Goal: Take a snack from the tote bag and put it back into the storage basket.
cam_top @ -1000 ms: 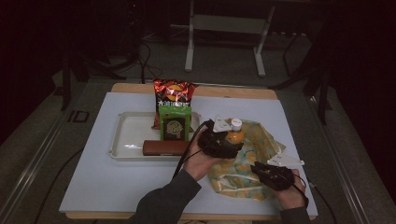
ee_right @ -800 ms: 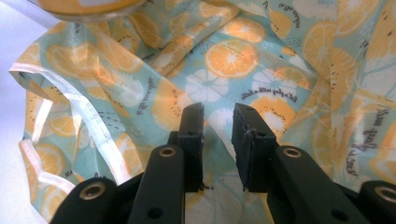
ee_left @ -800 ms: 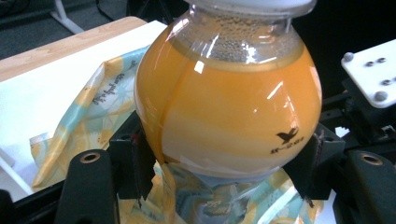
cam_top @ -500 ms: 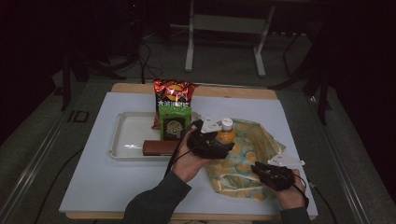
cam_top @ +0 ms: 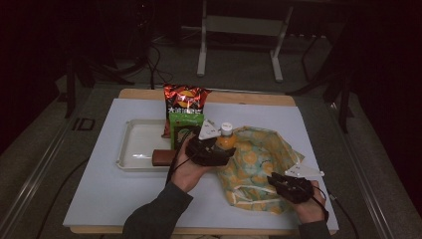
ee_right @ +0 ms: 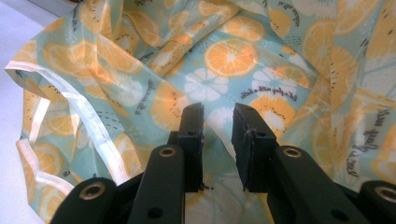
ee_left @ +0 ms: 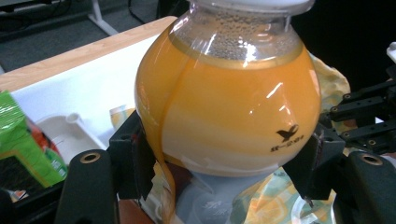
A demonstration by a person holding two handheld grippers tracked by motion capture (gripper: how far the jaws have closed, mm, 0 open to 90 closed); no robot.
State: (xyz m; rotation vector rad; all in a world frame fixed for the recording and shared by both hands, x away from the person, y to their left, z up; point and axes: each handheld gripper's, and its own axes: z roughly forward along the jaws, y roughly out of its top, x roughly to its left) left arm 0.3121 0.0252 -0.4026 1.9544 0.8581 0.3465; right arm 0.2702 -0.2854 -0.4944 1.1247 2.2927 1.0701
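A dim room with stand legs and cables on the floor surrounds a white worktop point(cam_top: 124, 199) with a wooden far edge. One orange juice bottle point(cam_top: 226, 140), upright with its long axis vertical and its white cap on top, sits clamped between the jaws of the left hand-held gripper point(cam_top: 219, 149), whose pads press on the round belly from either side in the left gripper view point(ee_left: 224, 107). It hangs at the left, open edge of one citrus-print bag point(cam_top: 259, 169), which lies crumpled on the right half of the worktop. So the bag's mouth lies just right of the bottle, and the left hand is plainly the nearer one. The right hand-held gripper point(cam_top: 291, 185) rests at the bag's near right side; its jaws stand narrowly apart with a fold of cloth point(ee_right: 219, 116) at their tips, though I cannot tell whether they pinch it. To the left sits one white tray point(cam_top: 130, 149) with one green packet point(cam_top: 183, 128), one red snack bag point(cam_top: 185, 99) and one brown bar point(cam_top: 163, 157).
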